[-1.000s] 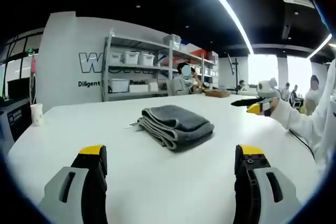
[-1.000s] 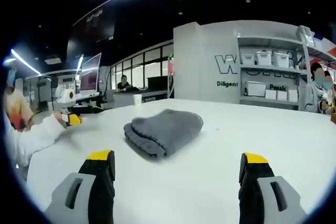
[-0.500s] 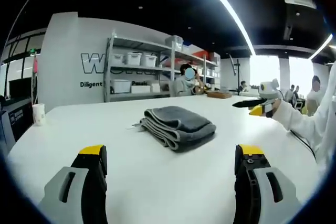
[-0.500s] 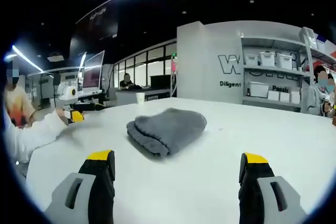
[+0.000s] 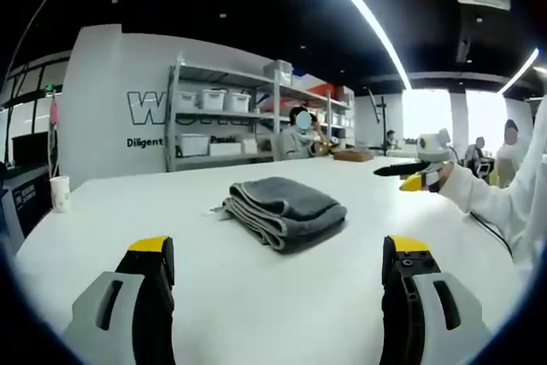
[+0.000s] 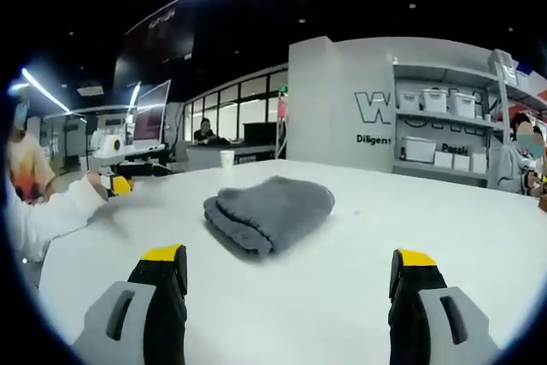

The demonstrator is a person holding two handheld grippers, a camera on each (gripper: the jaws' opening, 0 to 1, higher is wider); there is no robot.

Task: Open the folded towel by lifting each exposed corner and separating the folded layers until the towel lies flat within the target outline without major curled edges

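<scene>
A grey towel (image 5: 286, 208) lies folded in several layers on the white table (image 5: 256, 297); in the right gripper view the same towel (image 6: 269, 214) shows its rounded fold toward me. My left gripper (image 5: 282, 250) stands open low over the table, well short of the towel, nothing between its jaws. My right gripper (image 6: 286, 258) is likewise open and empty, a similar way back from the towel. In the left gripper view the right gripper (image 5: 420, 170) shows at the far right, held by a white-sleeved arm. In the right gripper view the left gripper (image 6: 115, 179) shows at the far left.
A paper cup (image 5: 60, 193) stands near the table's left edge. Beyond the table are shelves with white bins (image 5: 214, 121), a seated person (image 5: 295, 134), and desks with monitors (image 6: 147, 130). A person's sleeve (image 5: 504, 203) reaches in at right.
Both views have shifted only slightly with the hands. The towel lies as before and both grippers stay open.
</scene>
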